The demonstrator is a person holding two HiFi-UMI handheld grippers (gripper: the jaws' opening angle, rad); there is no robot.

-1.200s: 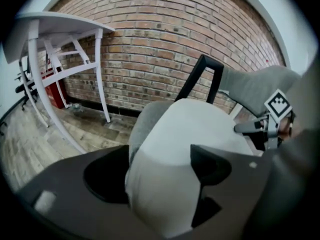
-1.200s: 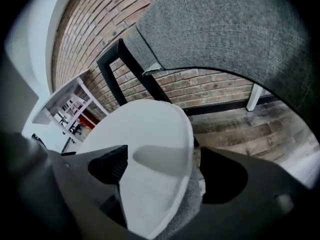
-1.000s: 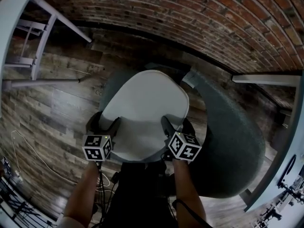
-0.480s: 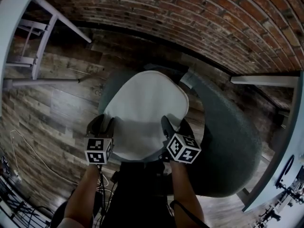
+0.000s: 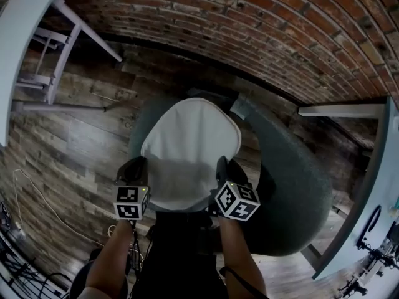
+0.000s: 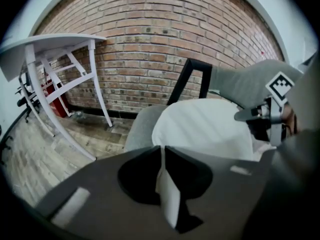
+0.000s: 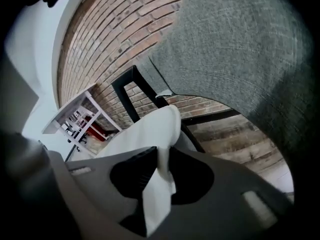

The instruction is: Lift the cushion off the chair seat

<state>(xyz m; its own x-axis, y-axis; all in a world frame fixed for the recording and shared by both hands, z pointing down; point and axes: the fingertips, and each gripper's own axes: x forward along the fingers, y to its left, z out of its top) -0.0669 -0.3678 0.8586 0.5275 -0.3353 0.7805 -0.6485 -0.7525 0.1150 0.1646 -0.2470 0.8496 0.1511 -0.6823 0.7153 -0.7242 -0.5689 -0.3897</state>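
A white seat cushion (image 5: 189, 153) lies over the grey upholstered chair seat (image 5: 138, 124), its near edge raised. My left gripper (image 5: 141, 167) pinches the cushion's near left edge; its jaws have just been closing and white fabric (image 6: 167, 194) is squeezed between them. At the near right edge my right gripper (image 5: 223, 167) has also just closed, and a fold of the cushion (image 7: 159, 184) is clamped in its jaws. The grey chair back (image 5: 293, 173) curves round on the right. The cushion (image 6: 205, 129) fills the middle of the left gripper view.
A white table with slanted legs (image 5: 47, 61) stands at the left, another white table edge (image 5: 340, 111) at the right. A brick wall (image 5: 249, 23) runs behind the chair. Cables (image 5: 37, 198) lie on the wooden floor.
Both grippers have shut on the cushion's near edge and risen a little. The cushion's front has come up with them and looks narrower from above.
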